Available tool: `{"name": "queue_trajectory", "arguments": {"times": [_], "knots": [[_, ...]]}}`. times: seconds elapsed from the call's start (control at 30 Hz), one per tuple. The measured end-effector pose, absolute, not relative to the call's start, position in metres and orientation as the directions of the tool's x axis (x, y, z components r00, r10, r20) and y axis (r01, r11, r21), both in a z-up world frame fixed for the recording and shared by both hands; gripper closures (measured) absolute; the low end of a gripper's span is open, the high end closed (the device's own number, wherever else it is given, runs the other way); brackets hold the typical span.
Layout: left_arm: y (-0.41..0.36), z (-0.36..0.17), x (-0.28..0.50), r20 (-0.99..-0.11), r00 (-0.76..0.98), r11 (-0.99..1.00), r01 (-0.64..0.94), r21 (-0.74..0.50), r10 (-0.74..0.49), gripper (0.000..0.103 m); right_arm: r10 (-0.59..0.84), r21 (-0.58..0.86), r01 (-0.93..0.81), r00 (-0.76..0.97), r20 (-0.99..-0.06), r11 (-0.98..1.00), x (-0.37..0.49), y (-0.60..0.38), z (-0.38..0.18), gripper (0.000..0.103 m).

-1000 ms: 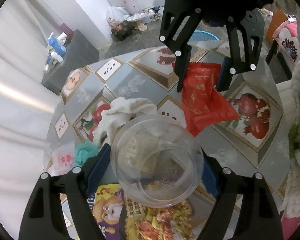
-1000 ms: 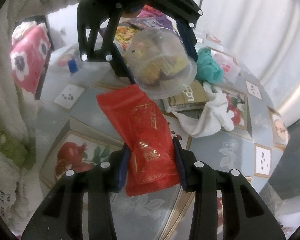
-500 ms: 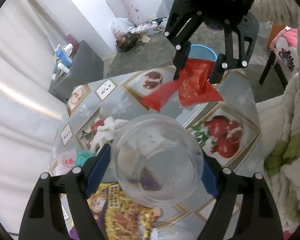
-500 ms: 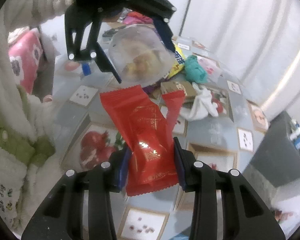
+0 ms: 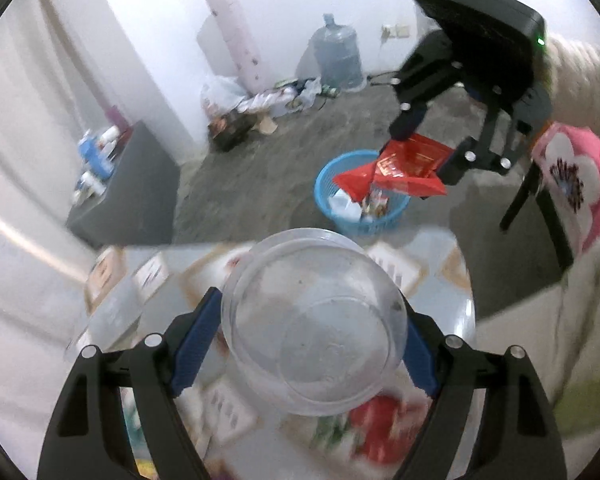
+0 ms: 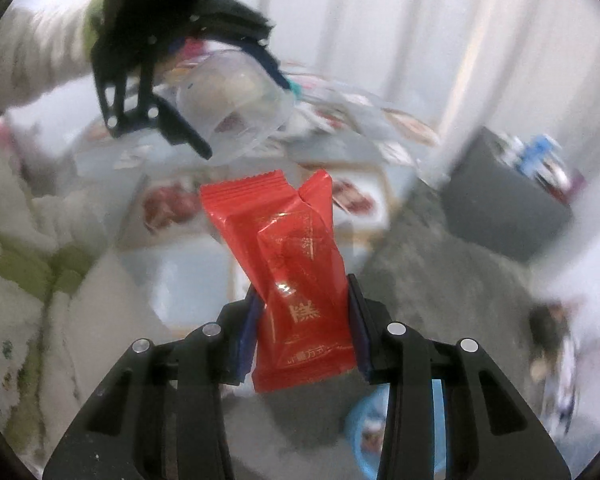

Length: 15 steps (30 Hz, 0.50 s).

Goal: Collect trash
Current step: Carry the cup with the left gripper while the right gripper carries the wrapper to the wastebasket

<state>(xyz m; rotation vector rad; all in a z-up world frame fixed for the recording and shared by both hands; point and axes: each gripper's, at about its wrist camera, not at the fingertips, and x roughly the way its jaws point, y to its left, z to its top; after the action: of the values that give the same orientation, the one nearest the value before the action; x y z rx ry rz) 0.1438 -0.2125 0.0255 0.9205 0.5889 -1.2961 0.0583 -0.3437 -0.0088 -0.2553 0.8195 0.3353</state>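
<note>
Here, left wrist view: the left gripper (image 5: pixel 314 344) is clamped across a clear plastic cup (image 5: pixel 314 336), blue pads on either side of its wall, mouth toward the camera. Cup hangs above the patterned table (image 5: pixel 456 280), near its far edge. Beyond that edge, down on the floor, sits the blue basket (image 5: pixel 324 184), already holding some scraps. The right gripper (image 5: pixel 428 152) is over the basket's right rim, pinching a red wrapper (image 5: pixel 404 164) whose loose end droops across the opening. The right gripper is clearly the nearer one to the basket; the cup is well short of it, with the table edge between.

Right wrist view: the right gripper (image 6: pixel 302 320) is closed on the red wrapper (image 6: pixel 296 264), gripped at its lower part, long axis running up and away along the fingers, top folded over. The blue basket (image 6: pixel 354 420) shows at the bottom edge, under the fingers and slightly right. The left gripper (image 6: pixel 228 92) with the clear plastic cup (image 6: pixel 236 100) is farther off, over the table (image 6: pixel 188 268). Much blur.

Judgement: wrapper drop comes first; basket lies below it.
</note>
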Motion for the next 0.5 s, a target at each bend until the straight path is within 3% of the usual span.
{"name": "queue_trajectory", "arguments": {"times": [0.27,0.5], "knots": [[-0.348,-0.002,0.146,-0.815,0.131,0.047,0.991,0.126,-0.565,0.023,-0.009,0.000,0.013,0.648,-0.762,1.000,0.024,-0.449,-0.049,0.066],[-0.472,-0.061,0.148,-0.896,0.098,0.126,0.991,0.048,-0.433,0.023,-0.089,0.153,0.338,0.602,-0.794,0.928,0.032,-0.528,-0.118,0.065]]}}
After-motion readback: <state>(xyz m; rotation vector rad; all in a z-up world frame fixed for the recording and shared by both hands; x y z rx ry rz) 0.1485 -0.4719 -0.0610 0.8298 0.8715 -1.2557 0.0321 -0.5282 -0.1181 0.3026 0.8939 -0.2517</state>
